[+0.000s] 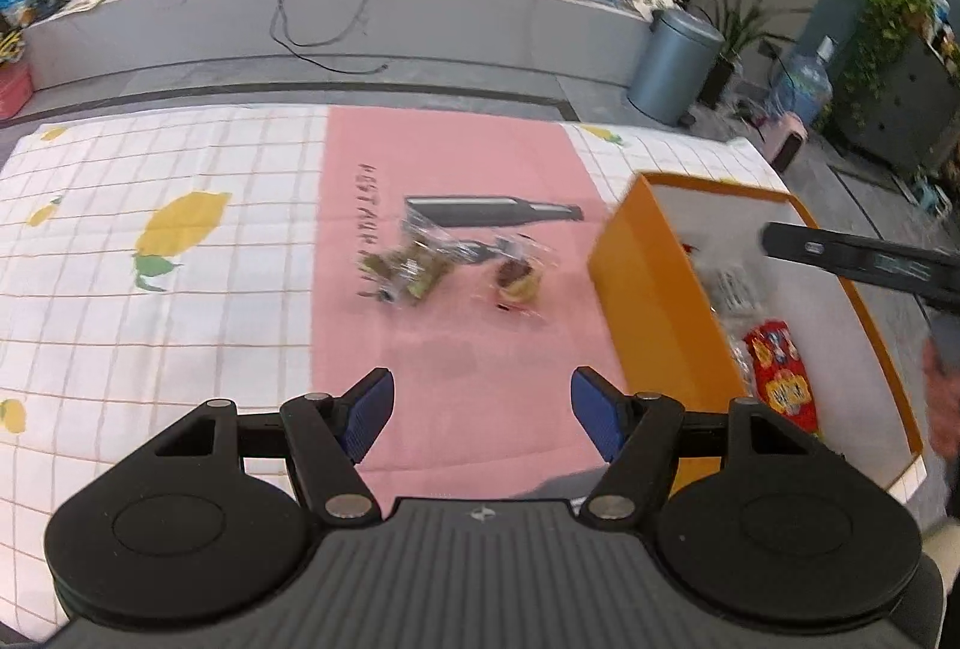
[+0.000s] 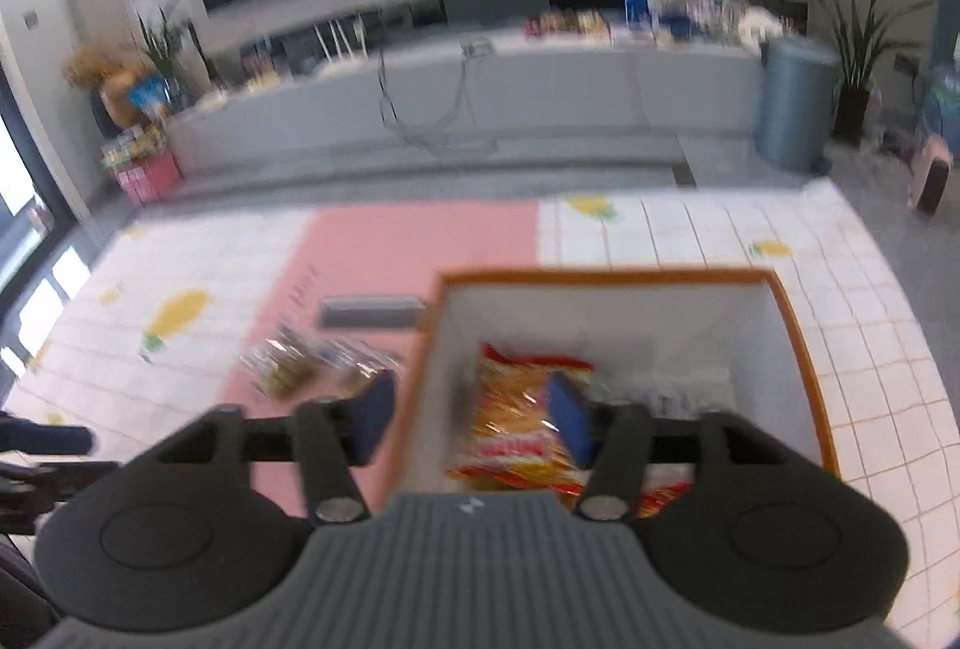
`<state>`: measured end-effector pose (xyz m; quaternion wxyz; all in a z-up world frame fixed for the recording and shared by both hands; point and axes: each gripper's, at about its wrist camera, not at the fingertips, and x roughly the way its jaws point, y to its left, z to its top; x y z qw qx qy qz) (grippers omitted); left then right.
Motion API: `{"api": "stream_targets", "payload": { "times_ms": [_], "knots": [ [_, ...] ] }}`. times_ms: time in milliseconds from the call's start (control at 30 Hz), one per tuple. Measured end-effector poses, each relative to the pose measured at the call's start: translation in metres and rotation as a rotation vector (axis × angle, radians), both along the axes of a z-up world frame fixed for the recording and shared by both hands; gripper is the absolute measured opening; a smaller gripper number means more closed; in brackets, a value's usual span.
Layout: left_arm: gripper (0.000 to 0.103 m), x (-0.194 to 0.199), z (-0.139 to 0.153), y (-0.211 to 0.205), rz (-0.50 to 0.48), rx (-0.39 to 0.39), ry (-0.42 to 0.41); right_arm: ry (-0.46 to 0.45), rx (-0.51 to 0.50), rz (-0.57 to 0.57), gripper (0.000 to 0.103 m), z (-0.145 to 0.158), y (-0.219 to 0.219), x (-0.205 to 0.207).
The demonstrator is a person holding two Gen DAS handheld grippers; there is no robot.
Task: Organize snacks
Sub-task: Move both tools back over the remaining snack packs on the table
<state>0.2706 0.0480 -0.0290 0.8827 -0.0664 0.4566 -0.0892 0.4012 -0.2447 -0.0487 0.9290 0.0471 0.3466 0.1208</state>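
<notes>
Two clear snack bags lie on the pink mat: a greenish one (image 1: pixel 405 268) and a red-brown one (image 1: pixel 516 280). They also show in the right wrist view, the greenish bag (image 2: pixel 285 367) left of the box. An orange box (image 1: pixel 654 313) with white inside stands at the right and holds a red snack pack (image 1: pixel 780 379). My left gripper (image 1: pixel 483 418) is open and empty, above the mat short of the bags. My right gripper (image 2: pixel 471 418) is open and empty over the box's left wall (image 2: pixel 414 391), above an orange-red snack bag (image 2: pixel 522 421) inside it.
A white checked cloth with lemon prints (image 1: pixel 156 241) covers the table. A long grey counter (image 1: pixel 336 13) with clutter runs behind. A grey bin (image 1: pixel 672 67) and potted plants (image 1: pixel 738 19) stand at the back right. The right gripper's finger (image 1: pixel 858 256) reaches over the box.
</notes>
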Motion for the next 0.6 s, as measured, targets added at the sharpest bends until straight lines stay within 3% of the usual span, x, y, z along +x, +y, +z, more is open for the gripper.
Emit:
{"api": "stream_targets", "payload": {
  "times_ms": [167, 333, 400, 500, 600],
  "knots": [
    [0.08, 0.004, -0.006, 0.023, 0.096, 0.063, -0.069, -0.101, -0.003, 0.01, 0.071, 0.008, 0.049, -0.03],
    [0.081, 0.02, -0.024, 0.034, 0.091, 0.108, -0.117, -0.146, -0.056, -0.015, 0.085, -0.019, 0.101, -0.042],
    [0.081, 0.029, -0.034, 0.037, 0.052, 0.108, -0.131, -0.147, -0.045, -0.027, 0.087, -0.034, 0.115, -0.043],
    [0.081, 0.038, -0.047, 0.038, -0.089, 0.063, -0.165, -0.129, -0.041, -0.063, 0.087, -0.056, 0.128, -0.043],
    [0.083, 0.047, -0.052, 0.035, -0.177, 0.086, -0.209, -0.094, -0.051, -0.068, 0.087, -0.08, 0.136, -0.044]
  ]
}}
